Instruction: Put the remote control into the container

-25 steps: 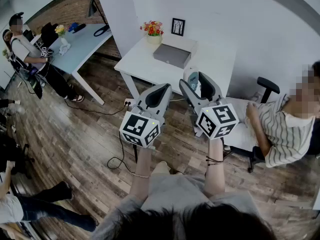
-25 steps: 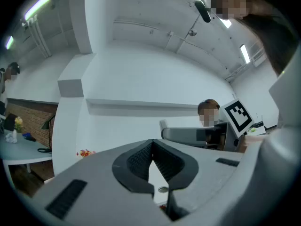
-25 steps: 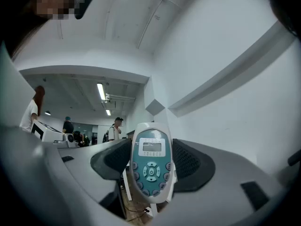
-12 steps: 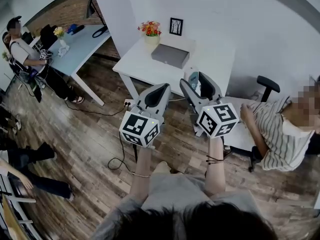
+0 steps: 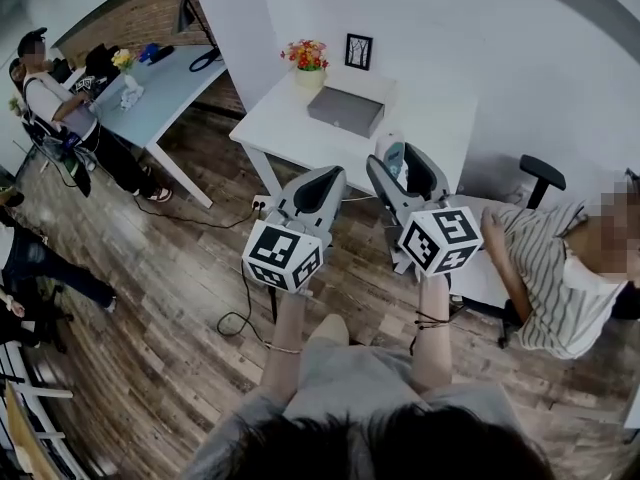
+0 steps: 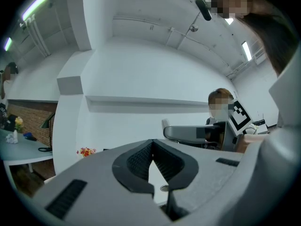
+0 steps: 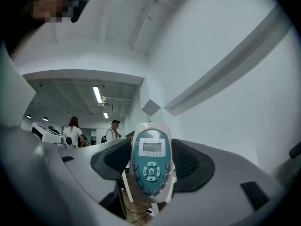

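A white remote control (image 7: 151,161) with a teal face, small screen and buttons stands upright between the jaws of my right gripper (image 7: 151,158), which is shut on it. In the head view the remote (image 5: 392,156) peeks out of the right gripper (image 5: 402,165), held in the air near the front right corner of the white table (image 5: 280,128). A flat grey container (image 5: 345,111) lies on that table, beyond both grippers. My left gripper (image 5: 318,183) hovers beside the right one. Its jaws (image 6: 151,150) are shut with nothing between them.
A flower pot (image 5: 307,63) and a small framed picture (image 5: 357,52) stand at the table's back. A seated person (image 5: 555,278) and an office chair (image 5: 540,176) are close on the right. A second table (image 5: 165,83) and people stand at the left. A cable (image 5: 235,313) lies on the wooden floor.
Both grippers have drifted slightly to the right, with the remote still held. People at the left edge have walked on.
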The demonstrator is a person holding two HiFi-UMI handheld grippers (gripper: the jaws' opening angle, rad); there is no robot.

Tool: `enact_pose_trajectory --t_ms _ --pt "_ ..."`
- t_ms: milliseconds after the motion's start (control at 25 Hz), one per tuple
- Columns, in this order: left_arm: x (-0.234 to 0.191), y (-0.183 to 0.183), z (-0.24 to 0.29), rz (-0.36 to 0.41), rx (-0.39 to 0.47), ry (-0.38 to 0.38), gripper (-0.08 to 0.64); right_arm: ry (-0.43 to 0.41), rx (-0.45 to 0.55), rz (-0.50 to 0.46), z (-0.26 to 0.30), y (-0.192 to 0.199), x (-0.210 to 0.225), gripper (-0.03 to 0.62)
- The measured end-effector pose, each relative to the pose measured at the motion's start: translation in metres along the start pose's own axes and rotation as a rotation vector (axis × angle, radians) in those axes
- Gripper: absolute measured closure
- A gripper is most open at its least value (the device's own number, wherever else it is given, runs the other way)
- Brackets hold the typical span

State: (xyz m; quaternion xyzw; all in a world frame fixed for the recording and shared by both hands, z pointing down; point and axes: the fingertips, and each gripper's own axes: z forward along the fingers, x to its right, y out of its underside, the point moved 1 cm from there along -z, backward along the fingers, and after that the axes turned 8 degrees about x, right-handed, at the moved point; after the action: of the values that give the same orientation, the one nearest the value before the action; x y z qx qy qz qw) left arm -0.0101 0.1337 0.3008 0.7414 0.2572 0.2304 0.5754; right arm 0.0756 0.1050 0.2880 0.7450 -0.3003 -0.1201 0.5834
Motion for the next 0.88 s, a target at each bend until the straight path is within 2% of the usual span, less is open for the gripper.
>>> enact_pose_trajectory --t_ms 240,560,880 --pt "-0.016 0.008 0.008 -0.002 -0.02 -0.012 0.557 0.007 -0.012 0.011 0.013 0.01 0.013 0.321" --pt "-0.061 0.019 0.033 -0.003 -0.019 -0.009 0.557 0.021 -0.009 0.003 0.057 0.023 0.034 0.322" --pt "-0.094 0.03 0.064 -0.021 -0.026 0.026 0.557 0.055 -0.032 -0.014 0.092 0.038 0.056 0.324"
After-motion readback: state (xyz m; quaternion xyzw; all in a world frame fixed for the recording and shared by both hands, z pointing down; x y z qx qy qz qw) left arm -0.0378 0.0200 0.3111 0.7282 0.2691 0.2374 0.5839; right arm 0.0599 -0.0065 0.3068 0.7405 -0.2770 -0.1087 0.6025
